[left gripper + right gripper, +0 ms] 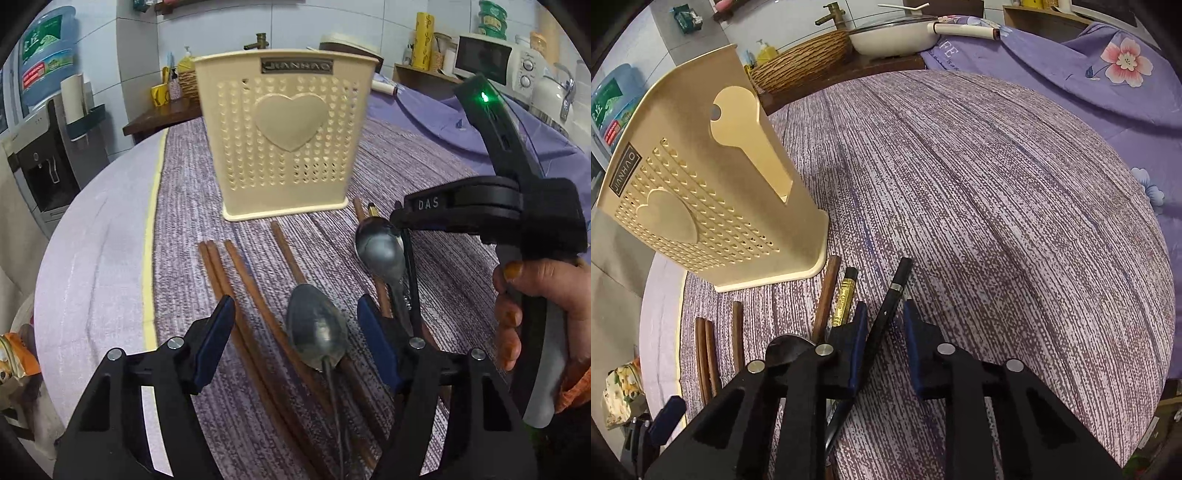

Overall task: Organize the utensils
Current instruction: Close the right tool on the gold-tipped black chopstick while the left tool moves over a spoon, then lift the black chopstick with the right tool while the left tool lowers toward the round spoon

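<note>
A cream perforated utensil holder (pixel 286 142) with a heart stands upright on the purple striped cloth; it also shows in the right wrist view (pixel 713 206). Several brown chopsticks (pixel 236 273) and two metal spoons (pixel 317 332) (pixel 378 251) lie in front of it. My left gripper (pixel 295 339) is open, its jaws on either side of the near spoon. My right gripper (pixel 884 332) is open, low over the cloth, with a black chopstick (pixel 886 317) lying between its jaws. A black and gold chopstick (pixel 844 295) lies just left of it.
A striped cloth (pixel 997 221) covers the table, with a floral purple sheet (pixel 1108 74) to the right. A pan (pixel 897 33) and woven basket (pixel 805 59) sit behind. A water dispenser (pixel 48 147) stands at the left, a microwave (pixel 491 59) at the back right.
</note>
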### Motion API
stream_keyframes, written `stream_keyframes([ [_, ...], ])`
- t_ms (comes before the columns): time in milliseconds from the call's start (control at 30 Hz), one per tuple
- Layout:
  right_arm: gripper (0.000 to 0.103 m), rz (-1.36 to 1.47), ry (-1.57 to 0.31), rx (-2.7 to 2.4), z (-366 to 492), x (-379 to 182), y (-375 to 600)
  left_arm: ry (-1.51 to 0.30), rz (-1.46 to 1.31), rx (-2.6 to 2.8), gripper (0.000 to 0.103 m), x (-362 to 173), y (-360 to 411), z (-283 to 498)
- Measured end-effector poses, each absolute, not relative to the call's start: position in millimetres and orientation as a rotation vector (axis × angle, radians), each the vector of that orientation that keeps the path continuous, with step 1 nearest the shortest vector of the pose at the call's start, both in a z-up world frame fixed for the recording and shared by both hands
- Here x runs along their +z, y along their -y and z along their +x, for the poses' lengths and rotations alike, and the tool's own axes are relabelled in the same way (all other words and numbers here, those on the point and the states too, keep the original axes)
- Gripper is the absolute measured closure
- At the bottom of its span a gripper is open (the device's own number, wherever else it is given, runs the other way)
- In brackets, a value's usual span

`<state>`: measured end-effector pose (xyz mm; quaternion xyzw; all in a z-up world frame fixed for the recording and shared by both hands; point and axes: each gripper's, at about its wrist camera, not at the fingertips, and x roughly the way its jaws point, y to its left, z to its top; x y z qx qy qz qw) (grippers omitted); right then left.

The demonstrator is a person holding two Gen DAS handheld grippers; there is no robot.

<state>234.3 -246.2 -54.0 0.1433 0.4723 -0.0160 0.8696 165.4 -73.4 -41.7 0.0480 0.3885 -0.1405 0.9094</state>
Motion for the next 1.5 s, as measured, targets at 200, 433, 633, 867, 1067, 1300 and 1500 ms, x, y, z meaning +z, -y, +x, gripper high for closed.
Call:
stream_keyframes([
  [200,0.088,0.298,-0.997,-0.013,240.6,-55.2,247.7,-0.865,0.101,-0.304,0.052,-53.1,83.7,176.1],
  [433,0.090,0.295,-0.997,0.002,242.9,-55.7,248.8,-0.921,0.069,-0.323,0.064,-56.8,83.8,188.4],
  [633,0.090,0.293,-0.991,0.012,242.4,-56.4,247.9,-0.939,0.059,-0.327,0.068,-58.6,84.1,195.3],
  [867,0.092,0.302,-0.975,0.034,240.8,-54.3,246.4,-0.913,0.044,-0.332,0.068,-49.6,85.5,194.8],
  [1067,0.095,0.300,-0.900,0.065,228.7,-37.1,245.2,-0.844,0.022,-0.340,0.069,-26.1,78.1,189.0],
  [1300,0.095,0.246,-0.780,0.085,208.3,-1.8,238.0,-0.751,-0.022,-0.354,0.070,8.5,66.2,179.1],
  [1500,0.095,0.207,-0.664,0.121,183.8,35.7,239.2,-0.692,-0.034,-0.362,0.071,36.4,59.8,172.7],
])
